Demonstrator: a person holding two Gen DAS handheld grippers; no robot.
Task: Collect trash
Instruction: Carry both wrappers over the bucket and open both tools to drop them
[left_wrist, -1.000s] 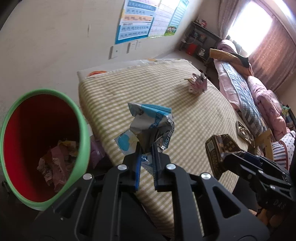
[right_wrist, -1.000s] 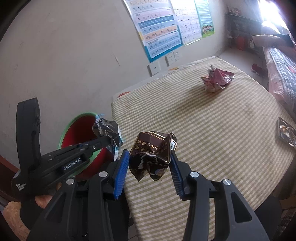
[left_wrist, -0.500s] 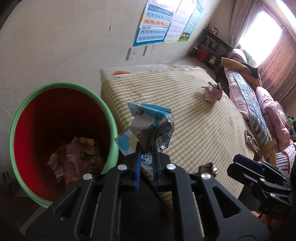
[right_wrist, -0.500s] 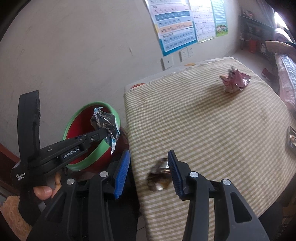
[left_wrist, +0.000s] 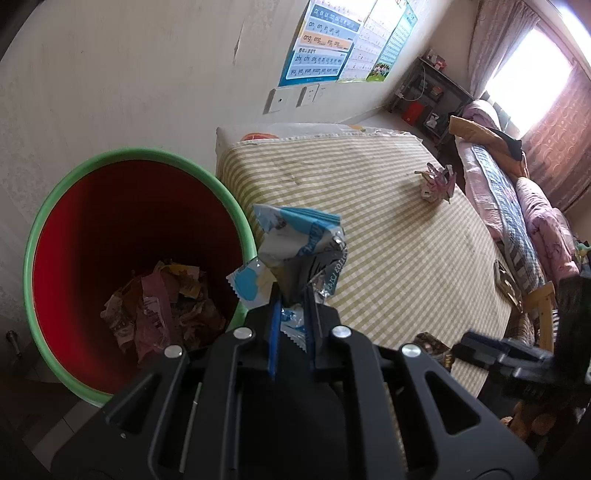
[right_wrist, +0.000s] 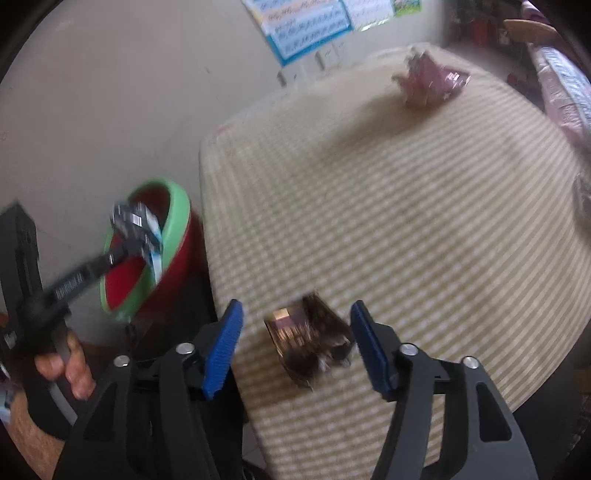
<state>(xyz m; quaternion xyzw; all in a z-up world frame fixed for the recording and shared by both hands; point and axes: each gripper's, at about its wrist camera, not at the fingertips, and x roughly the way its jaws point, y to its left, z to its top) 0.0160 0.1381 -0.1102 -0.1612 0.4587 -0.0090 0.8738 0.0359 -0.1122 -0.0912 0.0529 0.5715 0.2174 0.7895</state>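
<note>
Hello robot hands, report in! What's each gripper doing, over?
Left gripper shut on blue wrapper, beside the bin. Right gripper opening, brown wrapper lying loose on the table. Pink wrapper waiting. Nothing in the way.

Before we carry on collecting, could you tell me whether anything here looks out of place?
Yes: the brown wrapper lies loose on the checked tablecloth between the opening right gripper, not in the bin.

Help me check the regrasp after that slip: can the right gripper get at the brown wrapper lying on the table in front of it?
Probably yes. The brown wrapper lies on the checked table between the blue pads of the right gripper, whose jaws are opening, clear of it on both sides. Nothing lies over it.
</note>
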